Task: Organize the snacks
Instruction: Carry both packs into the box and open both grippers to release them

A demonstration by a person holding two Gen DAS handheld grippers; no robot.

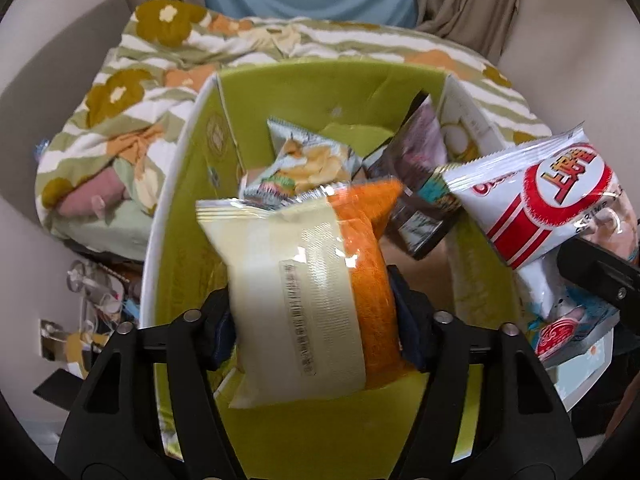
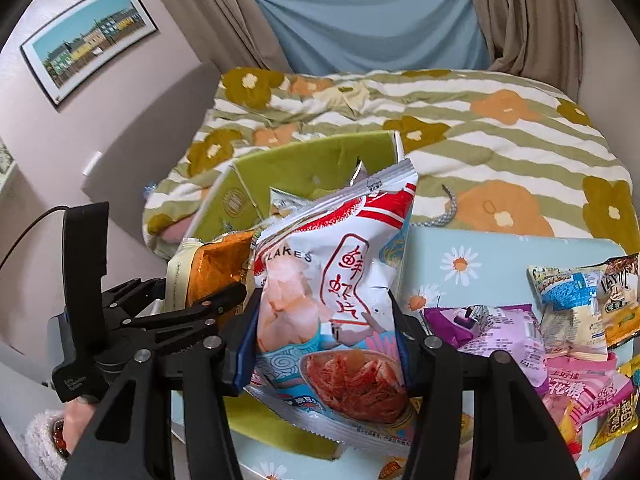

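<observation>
My left gripper (image 1: 314,316) is shut on a cream and orange snack packet (image 1: 304,280), held over the open green box (image 1: 184,264). The box holds a chips packet (image 1: 308,160) and a dark packet (image 1: 420,184). My right gripper (image 2: 324,328) is shut on a white, red and blue shrimp chips bag (image 2: 336,300), held at the box's right side; the bag also shows in the left wrist view (image 1: 548,204). The left gripper and its packet (image 2: 208,272) show at the left of the right wrist view, over the box (image 2: 312,160).
A pile of several loose snack packets (image 2: 560,340) lies on the light blue daisy-print surface (image 2: 500,248) to the right of the box. A floral striped quilt (image 2: 480,132) covers the bed behind. Clutter lies on the floor to the left (image 1: 92,304).
</observation>
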